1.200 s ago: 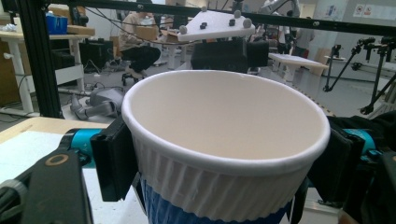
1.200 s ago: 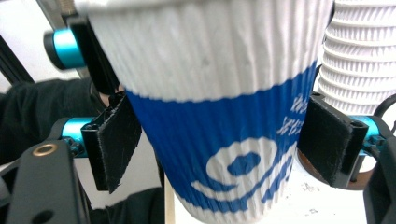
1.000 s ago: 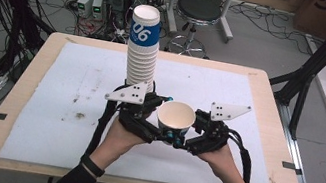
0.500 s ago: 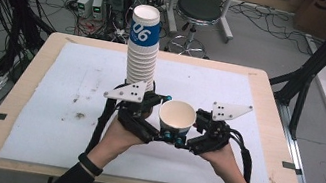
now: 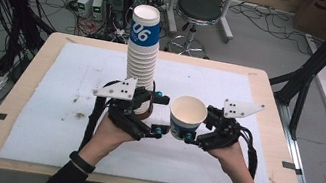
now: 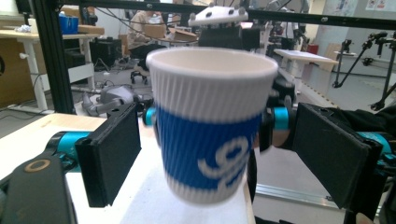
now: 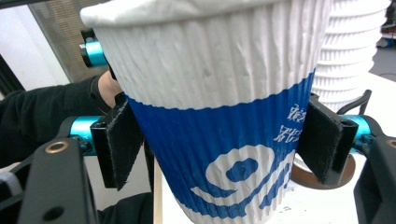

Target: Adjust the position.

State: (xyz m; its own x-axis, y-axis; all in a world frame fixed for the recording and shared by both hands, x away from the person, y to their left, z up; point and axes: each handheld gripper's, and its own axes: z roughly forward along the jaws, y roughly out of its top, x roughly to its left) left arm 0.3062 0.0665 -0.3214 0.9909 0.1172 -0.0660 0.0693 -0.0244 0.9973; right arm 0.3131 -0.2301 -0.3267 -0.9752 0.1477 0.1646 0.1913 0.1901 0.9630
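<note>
Right gripper (image 5: 192, 138) clamps paper cup (image 5: 187, 117) upright, clear of cup stack (image 5: 141, 57). Left gripper (image 5: 160, 131) fingers just opened, apart, cup between them untouched: handover judged complete.

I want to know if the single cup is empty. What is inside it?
From the high view, the single cup shows a bare pale inner wall and nothing in it. Its bottom is hidden by the rim.

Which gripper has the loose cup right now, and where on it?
The right gripper holds the single cup, fingers pressed on opposite sides of its blue band. The left gripper has just opened; its fingers stand clear.
</note>
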